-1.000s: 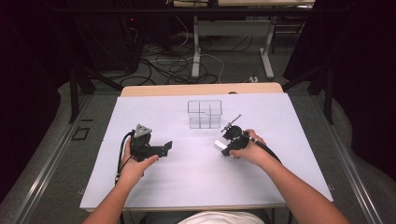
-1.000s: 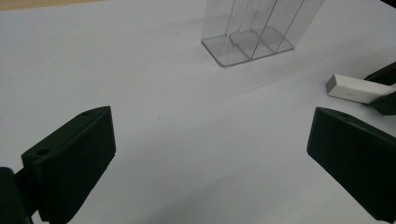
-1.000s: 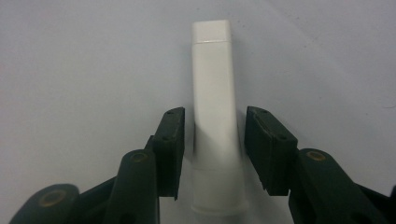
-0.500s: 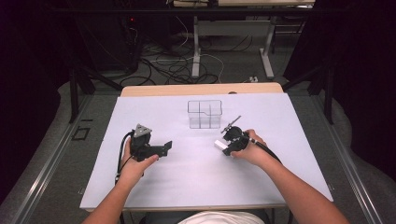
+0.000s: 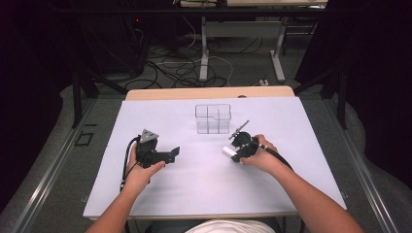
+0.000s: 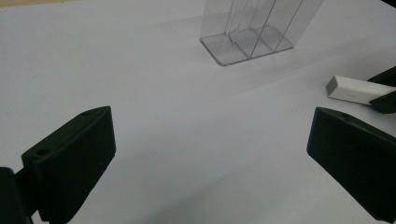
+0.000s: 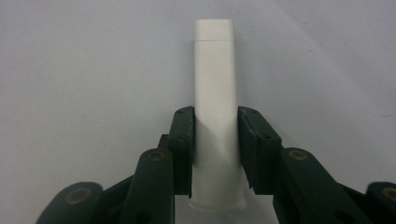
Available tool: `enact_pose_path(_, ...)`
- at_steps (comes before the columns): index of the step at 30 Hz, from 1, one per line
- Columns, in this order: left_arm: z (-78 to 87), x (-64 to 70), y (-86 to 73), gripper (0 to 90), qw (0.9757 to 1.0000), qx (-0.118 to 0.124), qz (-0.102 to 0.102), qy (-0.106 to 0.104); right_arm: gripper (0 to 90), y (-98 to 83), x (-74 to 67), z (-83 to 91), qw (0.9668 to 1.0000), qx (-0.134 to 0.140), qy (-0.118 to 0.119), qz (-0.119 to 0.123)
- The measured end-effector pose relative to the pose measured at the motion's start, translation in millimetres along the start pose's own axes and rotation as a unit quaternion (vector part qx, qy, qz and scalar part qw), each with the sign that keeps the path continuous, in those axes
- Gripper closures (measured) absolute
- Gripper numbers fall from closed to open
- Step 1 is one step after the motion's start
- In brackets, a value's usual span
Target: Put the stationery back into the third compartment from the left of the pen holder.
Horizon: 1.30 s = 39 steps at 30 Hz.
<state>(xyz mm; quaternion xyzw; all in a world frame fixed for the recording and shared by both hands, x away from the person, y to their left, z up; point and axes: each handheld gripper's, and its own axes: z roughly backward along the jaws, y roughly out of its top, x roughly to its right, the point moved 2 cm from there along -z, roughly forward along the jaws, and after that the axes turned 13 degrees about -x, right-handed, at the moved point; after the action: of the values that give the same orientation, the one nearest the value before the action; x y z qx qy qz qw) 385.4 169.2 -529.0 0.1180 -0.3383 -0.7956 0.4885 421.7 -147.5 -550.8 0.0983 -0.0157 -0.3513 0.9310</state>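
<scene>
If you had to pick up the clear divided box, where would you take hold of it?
Grip the clear divided box by its top rim, one jaw inside a compartment, one outside, coming straight down. It stands upright and open-topped, and its thin walls suit a pinch better than spanning the whole body.

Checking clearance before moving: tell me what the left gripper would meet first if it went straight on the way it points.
Mostly bare white table cover. The left gripper, jaws open, aims between the clear divided box and the white block held by the right gripper. Depth is unclear.

A divided box point(image 5: 213, 118) stands mid-table point(image 5: 194, 194), behind a bar point(image 5: 228, 151) lying to its right.
</scene>
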Motion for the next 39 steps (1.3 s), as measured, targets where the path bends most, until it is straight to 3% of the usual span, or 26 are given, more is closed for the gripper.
enact_pose_path(2, -0.4, -0.4, 0.1, 1.0, 1.0000, 0.004, -0.002, 0.003, 67.9, -0.4, -0.3, 3.0, 0.9999, -0.012, -0.011, 0.002)
enact_pose_path(3, -0.4, -0.4, 0.1, 1.0, 1.0000, 0.004, -0.002, 0.003, 67.9, 0.1, -0.5, 1.9, 0.9999, 0.003, -0.010, 0.004)
enact_pose_path(7, 0.0, -0.4, 0.0, 1.0, 1.0000, -0.002, -0.004, 0.001, 68.0, 0.3, -1.3, 5.0, 0.9999, 0.013, -0.008, 0.001)
enact_pose_path(9, 0.0, -0.8, 0.0, 1.0, 1.0000, -0.003, -0.007, 0.003, 68.0, 0.5, 0.1, 8.3, 0.9999, -0.003, -0.004, 0.011)
enact_pose_path(10, 0.1, -0.8, 0.0, 1.0, 1.0000, -0.003, -0.007, 0.003, 68.0, 0.5, 0.4, 7.9, 0.9999, 0.003, -0.001, 0.010)
enact_pose_path(11, 0.0, -0.8, 0.0, 1.0, 1.0000, -0.003, -0.006, 0.003, 68.0, -0.1, 0.9, 11.1, 0.9997, -0.022, 0.003, 0.010)
enact_pose_path(13, 0.2, -0.7, 0.0, 1.0, 1.0000, -0.003, -0.006, 0.003, 68.0, 0.1, 0.7, 7.4, 0.9999, 0.012, 0.004, 0.005)
enact_pose_path(22, -0.2, -0.4, 0.2, 1.2, 1.0000, -0.002, -0.009, 0.003, 68.1, 0.3, 5.6, 12.2, 0.9990, 0.019, 0.038, -0.015)
enact_pose_path(24, -0.6, 0.0, 0.1, 1.3, 1.0000, -0.002, -0.006, 0.001, 68.1, 0.9, 4.8, 9.9, 0.9973, 0.048, 0.048, -0.028)
enact_pose_path(25, -0.8, 0.2, 0.1, 1.4, 1.0000, -0.002, -0.006, 0.000, 68.1, 0.8, 6.3, 12.1, 0.9981, 0.036, 0.043, -0.024)
enact_pose_path(26, -1.3, 0.6, 0.2, 1.5, 1.0000, 0.000, -0.006, 0.001, 68.1, 0.7, 6.6, 13.0, 0.9976, 0.041, 0.052, -0.021)
enact_pose_path(28, -1.7, 1.6, 0.6, 1.6, 1.0000, 0.001, -0.005, -0.002, 68.1, 2.0, 5.6, 8.6, 0.9939, 0.090, 0.053, -0.035)
enact_pose_path(29, -1.8, 2.8, 0.6, 1.8, 1.0000, 0.000, -0.002, -0.005, 68.1, 0.8, 7.7, 15.0, 0.9974, 0.044, 0.053, -0.021)
enact_pose_path(31, -1.7, 3.5, 1.2, 2.0, 0.9999, -0.001, -0.011, -0.005, 68.1, 1.1, 5.0, 15.0, 0.9954, 0.061, 0.063, -0.037)
enact_pose_path(32, -1.8, 4.7, 1.2, 2.1, 0.9999, -0.002, -0.012, -0.008, 68.1, 1.4, 4.7, 15.3, 0.9949, 0.070, 0.062, -0.037)
enact_pose_path(33, -1.8, 4.7, 1.2, 2.3, 0.9999, -0.002, -0.012, -0.008, 68.1, 1.7, 6.0, 18.0, 0.9961, 0.059, 0.062, -0.020)
enact_pose_path(35, -1.9, 7.9, 1.9, 2.7, 0.9997, -0.007, -0.019, -0.012, 68.1, 2.0, 4.9, 20.3, 0.9958, 0.060, 0.066, -0.019)
enact_pose_path(36, -2.3, 8.9, 1.9, 3.0, 0.9996, -0.006, -0.023, -0.013, 68.1, 2.9, 3.1, 18.4, 0.9933, 0.088, 0.071, -0.022)
enact_pose_path(37, -2.7, 10.7, 2.2, 3.8, 0.9996, -0.006, -0.022, -0.018, 68.1, 1.6, 2.8, 23.9, 0.9955, 0.055, 0.074, -0.019)
enact_pose_path(38, -2.9, 13.1, 2.2, 5.1, 0.9995, -0.007, -0.020, -0.025, 68.1, 2.4, 2.6, 22.9, 0.9947, 0.069, 0.074, -0.016)
enact_pose_path(39, -2.5, 14.9, 2.1, 6.7, 0.9992, -0.013, -0.025, -0.027, 68.1, 3.7, 0.7, 18.9, 0.9908, 0.111, 0.074, -0.022)
